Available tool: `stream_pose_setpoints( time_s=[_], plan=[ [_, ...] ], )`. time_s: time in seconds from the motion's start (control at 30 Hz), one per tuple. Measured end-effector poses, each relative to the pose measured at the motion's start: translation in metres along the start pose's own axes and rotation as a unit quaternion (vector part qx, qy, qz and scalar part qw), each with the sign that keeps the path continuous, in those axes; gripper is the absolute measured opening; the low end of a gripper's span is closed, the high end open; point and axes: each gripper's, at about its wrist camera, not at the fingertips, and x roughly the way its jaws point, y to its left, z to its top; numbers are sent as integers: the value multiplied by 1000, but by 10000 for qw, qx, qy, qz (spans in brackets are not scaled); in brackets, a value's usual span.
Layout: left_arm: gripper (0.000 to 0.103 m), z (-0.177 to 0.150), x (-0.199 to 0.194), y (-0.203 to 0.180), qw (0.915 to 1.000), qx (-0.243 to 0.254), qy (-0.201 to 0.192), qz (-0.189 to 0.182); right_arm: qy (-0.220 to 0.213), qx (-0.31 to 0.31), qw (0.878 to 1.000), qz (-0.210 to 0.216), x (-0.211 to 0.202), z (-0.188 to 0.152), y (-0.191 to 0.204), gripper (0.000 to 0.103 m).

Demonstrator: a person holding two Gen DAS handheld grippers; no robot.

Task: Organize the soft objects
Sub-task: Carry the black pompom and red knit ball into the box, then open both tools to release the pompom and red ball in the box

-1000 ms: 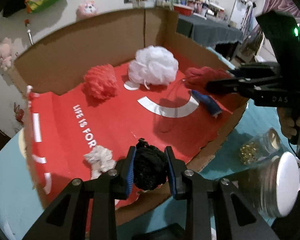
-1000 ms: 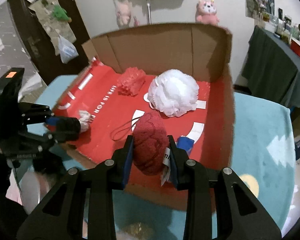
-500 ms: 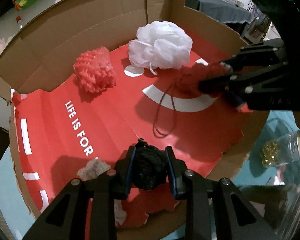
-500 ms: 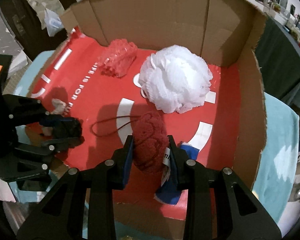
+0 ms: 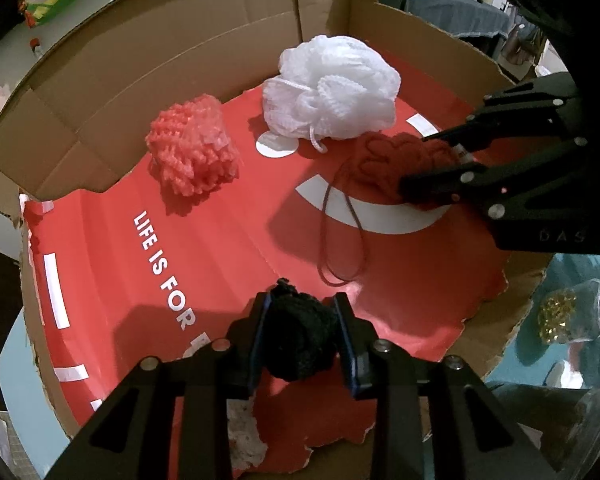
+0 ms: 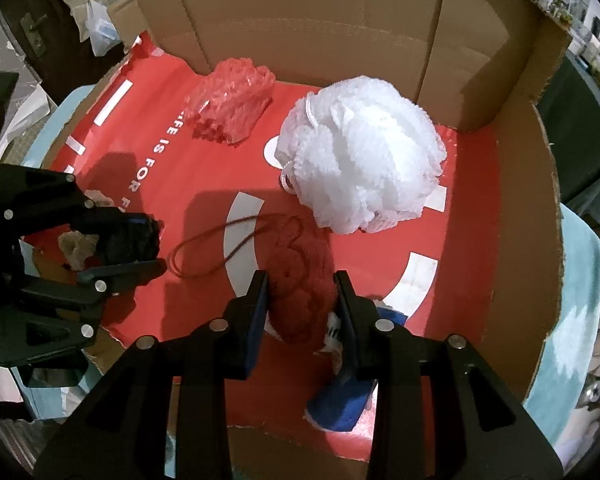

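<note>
An open cardboard box with a red printed floor lies before me. My left gripper is shut on a black knitted ball over the box's near edge. My right gripper is shut on a dark red scrubber with a loop cord, low over the box floor; it also shows in the left wrist view. A white mesh pouf and a pink mesh scrubber sit near the back wall; the pouf and pink scrubber show in the right wrist view too.
A beige fluffy clump lies at the box's torn front edge. A blue and white object lies under my right gripper. A glass jar with gold bits stands on the teal cloth outside the box.
Both grippers have moved forward and down into the box with their loads. The red scrubber now sits low beside the white pouf and its cord lies on the floor.
</note>
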Motion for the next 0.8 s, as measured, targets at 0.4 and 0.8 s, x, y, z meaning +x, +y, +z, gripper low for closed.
stream_pose_setpoints(
  time_s=[0.4, 0.8],
  plan=[
    [60, 3, -11, -3, 9994, -22, -358, -15, -103, -256, 9993, -251, 1, 0, 9, 63],
    [86, -36, -102, -8, 9869, -544, -1503, 228, -901, 143, 9952, -365, -79, -22, 6, 72]
  ],
)
